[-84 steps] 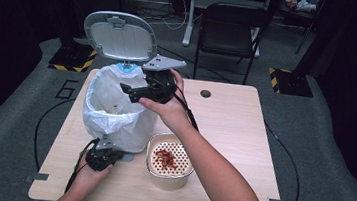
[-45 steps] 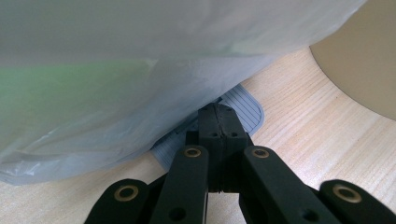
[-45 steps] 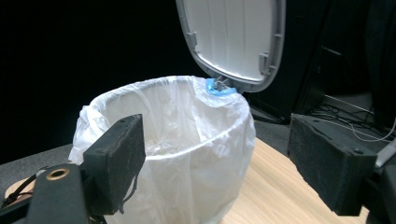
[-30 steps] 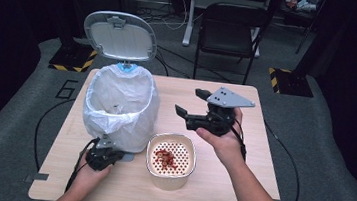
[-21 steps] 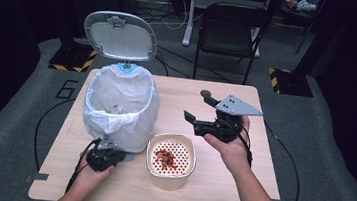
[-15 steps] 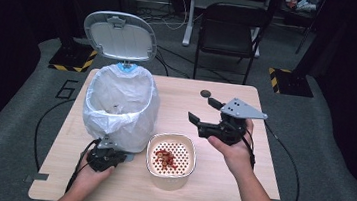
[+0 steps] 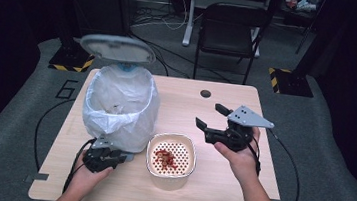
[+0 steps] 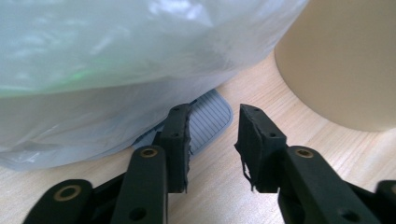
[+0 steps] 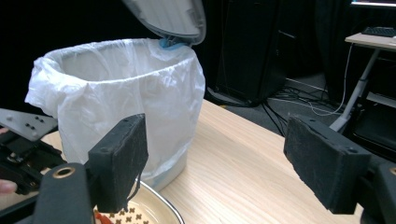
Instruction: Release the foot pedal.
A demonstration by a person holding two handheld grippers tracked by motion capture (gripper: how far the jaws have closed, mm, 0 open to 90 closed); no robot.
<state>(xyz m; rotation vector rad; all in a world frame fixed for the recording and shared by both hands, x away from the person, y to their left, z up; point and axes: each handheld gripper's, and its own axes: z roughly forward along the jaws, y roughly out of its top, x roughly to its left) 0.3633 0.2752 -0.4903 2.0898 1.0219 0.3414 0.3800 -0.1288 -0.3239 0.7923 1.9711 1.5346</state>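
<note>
Jaws wide apart on right gripper (image 7: 213, 118), empty | left gripper (image 7: 104, 156) jaws parted at bin's pedal (image 8: 210, 116) | bin (image 7: 120, 105) lid up | bowl (image 7: 170, 160) beside bin holds scraps, not emptied yet

One pedal bin (image 7: 120, 105) is standing on the table (image 7: 218, 185), wearing one white bag liner (image 9: 154, 93); its one grey lid (image 7: 117, 49) is standing open, and one grey pedal (image 8: 212, 114) is sticking out at its base. One cream bowl (image 7: 171, 156) with a perforated insert is sitting beside it, holding a small heap of reddish pieces (image 7: 165, 158), too small to count. Two grippers are showing: left gripper (image 7: 103, 158), right gripper (image 7: 213, 119). One dark chair (image 7: 229, 25) is standing behind. One round dark disc (image 7: 205, 93) is lying near the far edge.
</note>
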